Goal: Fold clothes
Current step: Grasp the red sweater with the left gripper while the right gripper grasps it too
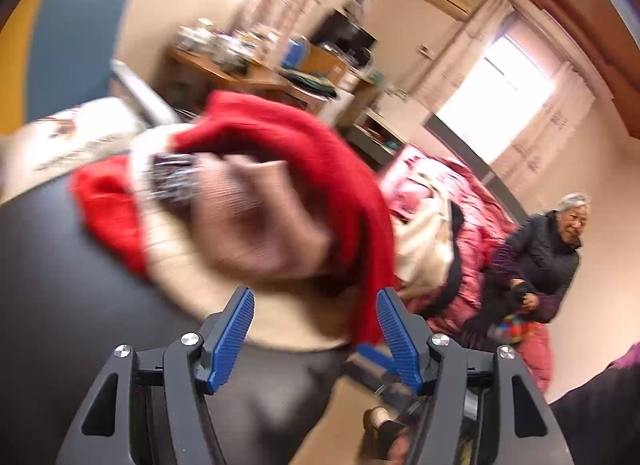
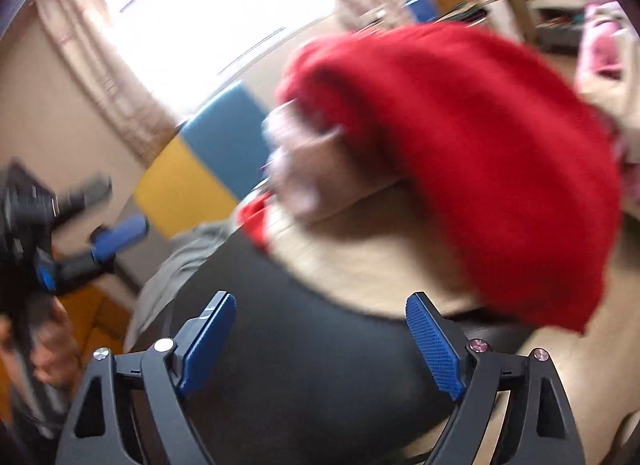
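red garment lies bunched on the dark desk ahead of both hand-held grippers

the left hand-held gripper (image 1: 316, 319) stands with jaws apart and nothing between its blue pads (image 1: 234, 339); just ahead of it a blurred red garment (image 1: 316, 153) with pale and pink parts is heaped on the dark desk (image 1: 60, 285). to its right, pink bedding (image 1: 472, 201) and a person (image 1: 548, 253) farther off. the right hand-held gripper (image 2: 320, 329) gapes wide and empty, the red garment (image 2: 480, 169) ahead and right of it, the left hand-held gripper (image 2: 100, 237) off to its left.
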Motion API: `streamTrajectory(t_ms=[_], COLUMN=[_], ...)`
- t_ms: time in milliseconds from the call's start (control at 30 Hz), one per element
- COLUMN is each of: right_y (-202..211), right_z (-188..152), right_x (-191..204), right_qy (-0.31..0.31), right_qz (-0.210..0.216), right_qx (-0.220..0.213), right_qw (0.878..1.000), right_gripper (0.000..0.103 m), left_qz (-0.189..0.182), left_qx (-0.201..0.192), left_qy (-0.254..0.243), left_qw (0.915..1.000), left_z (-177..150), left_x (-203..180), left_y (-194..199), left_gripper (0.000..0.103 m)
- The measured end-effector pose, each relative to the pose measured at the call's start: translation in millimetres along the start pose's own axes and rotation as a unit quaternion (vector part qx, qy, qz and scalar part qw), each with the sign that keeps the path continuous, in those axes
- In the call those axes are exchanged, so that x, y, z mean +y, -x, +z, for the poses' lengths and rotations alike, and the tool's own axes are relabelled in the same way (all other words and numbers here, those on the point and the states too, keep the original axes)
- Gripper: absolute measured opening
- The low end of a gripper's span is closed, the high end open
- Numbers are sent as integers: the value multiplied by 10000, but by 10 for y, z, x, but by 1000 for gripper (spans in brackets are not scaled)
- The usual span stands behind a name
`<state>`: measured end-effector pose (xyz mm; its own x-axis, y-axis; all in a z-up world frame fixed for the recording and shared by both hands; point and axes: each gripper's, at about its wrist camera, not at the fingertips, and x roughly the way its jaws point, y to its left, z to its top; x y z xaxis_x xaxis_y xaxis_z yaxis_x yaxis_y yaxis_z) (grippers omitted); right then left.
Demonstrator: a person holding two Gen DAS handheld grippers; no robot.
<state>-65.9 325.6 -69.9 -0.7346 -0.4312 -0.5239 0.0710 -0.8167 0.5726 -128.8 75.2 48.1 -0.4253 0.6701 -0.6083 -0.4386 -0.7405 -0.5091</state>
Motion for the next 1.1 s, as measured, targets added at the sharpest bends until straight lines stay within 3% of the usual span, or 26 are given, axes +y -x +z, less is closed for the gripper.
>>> streamTrajectory(t_ms=[133,300,400,467,500,533,567,600,633,800,900,967,1033,1100], right_y=[150,-8,-244,-458,-582,-606,-629,-608,-524,-76,167,228,286,181], right_z=[140,278,382,424,444,436,428,424,436,607,675,617,556,336], right_x=[-161,-85,-237,-428,-545,-598,-649,-649,-699,-880,-600,-266,70,498], right_qy=[209,1098,1132,860,674,656,642,762,589,-222,-68,164,396,661], right_qz=[-637,-1906,-2447,-2445,-2430,-2448,-2469,-2580,-2489,-1498,-752,-10,735,1583], right_qx=[-483,-890,-768,-349,-57,32,118,64,-57,-379,-546,-492,-429,-5], right_qw=[9966,9714,9599,9652,9677,9673,9668,9631,9667,9877,9956,9987,9956,9852], right_gripper=[103,103,103,103,103,103,100,85,64,18,17,17,17,17], left_qz=[-38,-30,116,311,482,666,738,793,696,171,-56,-72,37,289], left_qx=[246,329,273,242,256,271,285,298,197,-460,-907,-1168,-1337,-1445], left_qy=[156,918,1171,1092,867,621,441,271,285,272,284,348,417,537], left_qw=[9996,9952,9927,9932,9947,9955,9959,9960,9970,9984,9955,9925,9901,9876], left_z=[364,654,763,800,813,827,817,804,801,763,657,546,395,119], left_x=[-128,7,35,-9,-64,-122,-167,-211,-218,-279,-196,-82,71,320], left_y=[-575,-1113,-1324,-1407,-1448,-1489,-1495,-1495,-1403,-763,-187,204,561,936], left_gripper=[65,65,65,63,58,30,14,14,12,10,10,10,10,10])
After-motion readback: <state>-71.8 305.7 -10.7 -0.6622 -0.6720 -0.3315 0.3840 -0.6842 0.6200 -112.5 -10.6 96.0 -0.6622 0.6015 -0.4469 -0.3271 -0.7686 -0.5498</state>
